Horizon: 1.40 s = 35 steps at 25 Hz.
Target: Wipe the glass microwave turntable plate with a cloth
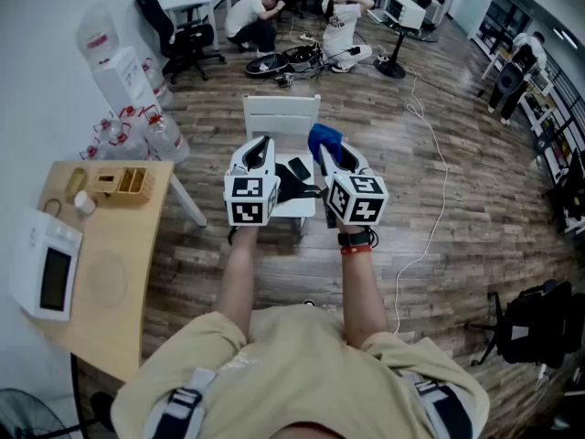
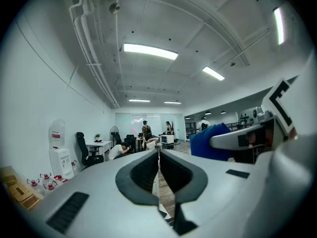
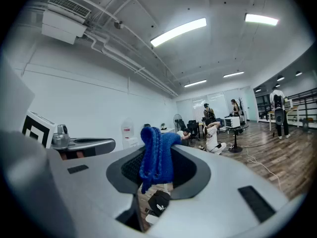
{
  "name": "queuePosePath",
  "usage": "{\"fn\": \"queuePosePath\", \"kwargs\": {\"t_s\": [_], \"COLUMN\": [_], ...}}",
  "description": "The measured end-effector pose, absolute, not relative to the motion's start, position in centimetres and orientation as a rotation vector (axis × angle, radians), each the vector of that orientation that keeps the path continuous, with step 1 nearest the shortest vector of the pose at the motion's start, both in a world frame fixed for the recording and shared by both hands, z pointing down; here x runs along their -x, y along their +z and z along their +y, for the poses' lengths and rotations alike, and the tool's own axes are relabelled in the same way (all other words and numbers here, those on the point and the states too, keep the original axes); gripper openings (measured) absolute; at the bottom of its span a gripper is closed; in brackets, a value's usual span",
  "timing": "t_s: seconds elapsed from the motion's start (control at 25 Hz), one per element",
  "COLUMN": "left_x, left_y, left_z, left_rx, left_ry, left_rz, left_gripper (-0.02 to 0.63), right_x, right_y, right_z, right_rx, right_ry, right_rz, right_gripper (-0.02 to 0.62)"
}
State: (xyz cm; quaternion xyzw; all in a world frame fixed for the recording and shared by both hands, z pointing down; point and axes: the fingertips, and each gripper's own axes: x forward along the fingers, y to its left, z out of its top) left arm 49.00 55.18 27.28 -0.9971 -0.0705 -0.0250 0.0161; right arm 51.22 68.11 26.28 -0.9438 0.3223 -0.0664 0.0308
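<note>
At the far left a white microwave [image 1: 41, 273] stands on a wooden table [image 1: 119, 337]. Just beside it on the tabletop lies a faint round shape that looks like the clear glass plate [image 1: 103, 278]. A small wooden rack [image 1: 123, 183] sits at the table's far end. Well apart from the table, the left gripper [image 1: 264, 142] is held up over the wooden floor, its jaws pressed together with nothing between them. Beyond both grippers stands a white chair [image 1: 281, 117] with a black bag [image 1: 298, 168] on its seat. The right gripper [image 1: 323, 150], close beside the left one, is clamped on a bunched blue cloth [image 3: 157, 155], which sticks up out of its jaws
</note>
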Motion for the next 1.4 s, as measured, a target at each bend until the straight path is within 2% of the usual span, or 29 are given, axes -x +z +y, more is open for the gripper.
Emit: {"fn": "queuePosePath", "kwargs": {"t_s": [0.44, 0.8, 1.2, 1.4], "left_x": [-48.4, -44.2, -35.6, -29.4], "left_y": [29.7, 31.4, 33.8, 35.1], "left_z": [56.5, 54.0, 42.8, 35.0], "left_rx": [3.12, 3.142, 3.098, 3.06], "left_ry": [-0.102, -0.122, -0.16, -0.177], "left_rz": [-0.099, 0.122, 0.545, 0.801], "left_gripper": [0.028, 0.028, 0.028, 0.028], "right_x": [-51.8, -49.1, -43.1, -37.7], "right_y": [28.2, 29.8, 32.6, 33.7], "right_z": [68.6, 64.2, 50.9, 42.2], "right_rx": [2.877, 2.751, 2.49, 2.336], "right_ry": [-0.239, -0.279, -0.348, -0.375], "right_rz": [1.124, 1.386, 1.762, 1.973], "right_gripper": [0.115, 0.12, 0.12, 0.12]}}
